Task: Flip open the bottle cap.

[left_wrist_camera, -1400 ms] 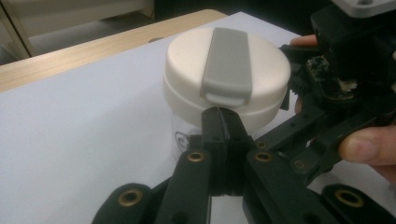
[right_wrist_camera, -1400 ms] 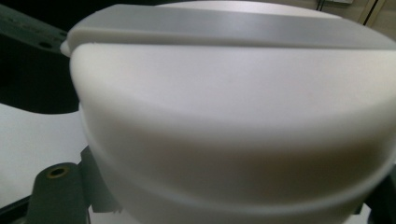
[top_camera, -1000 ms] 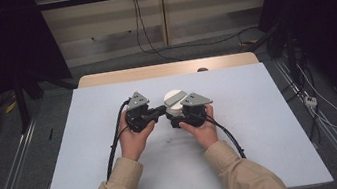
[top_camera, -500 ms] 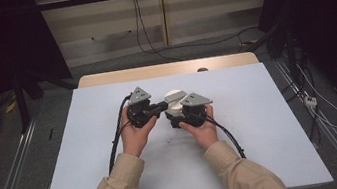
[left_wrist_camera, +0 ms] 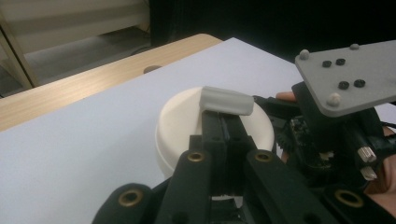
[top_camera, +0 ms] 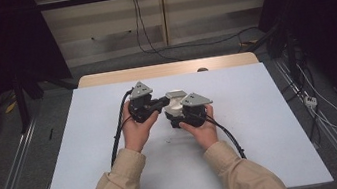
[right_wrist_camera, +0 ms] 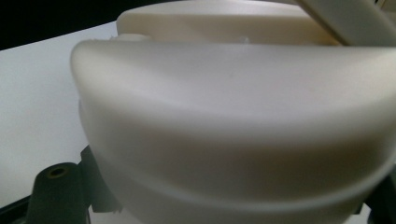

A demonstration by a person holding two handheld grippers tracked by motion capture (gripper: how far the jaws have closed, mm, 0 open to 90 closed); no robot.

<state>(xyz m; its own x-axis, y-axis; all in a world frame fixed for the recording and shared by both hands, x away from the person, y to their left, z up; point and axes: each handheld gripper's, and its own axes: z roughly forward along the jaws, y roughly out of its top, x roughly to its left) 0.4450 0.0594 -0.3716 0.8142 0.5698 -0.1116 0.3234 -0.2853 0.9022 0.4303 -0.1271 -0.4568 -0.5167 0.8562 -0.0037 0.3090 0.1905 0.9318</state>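
A cream round container (top_camera: 175, 102) sits in the middle of the white table (top_camera: 268, 135). My right gripper (top_camera: 177, 113) is shut on it. In the right gripper view the container's wall (right_wrist_camera: 233, 121) looms very close, with a black jaw low on either side. My left gripper (top_camera: 163, 102) comes in from the left with its jaws pressed together, their tips (left_wrist_camera: 223, 122) over the lid (left_wrist_camera: 182, 121). A small white block (left_wrist_camera: 227, 100) lies across those tips. Whether the left jaws pinch it is unclear. The right gripper's grey plate (left_wrist_camera: 348, 74) is close by on the right.
A strip of wooden tabletop (top_camera: 168, 69) runs along the far edge of the white surface. Black cables (top_camera: 117, 137) (top_camera: 228, 138) trail from both grippers back towards the sleeves. Metal rails and loose cables (top_camera: 320, 107) lie on the floor on either side of the table.
My left gripper has edged a little to the right, bringing its jaw tips over the container's lid. The right gripper and the container have stayed put.
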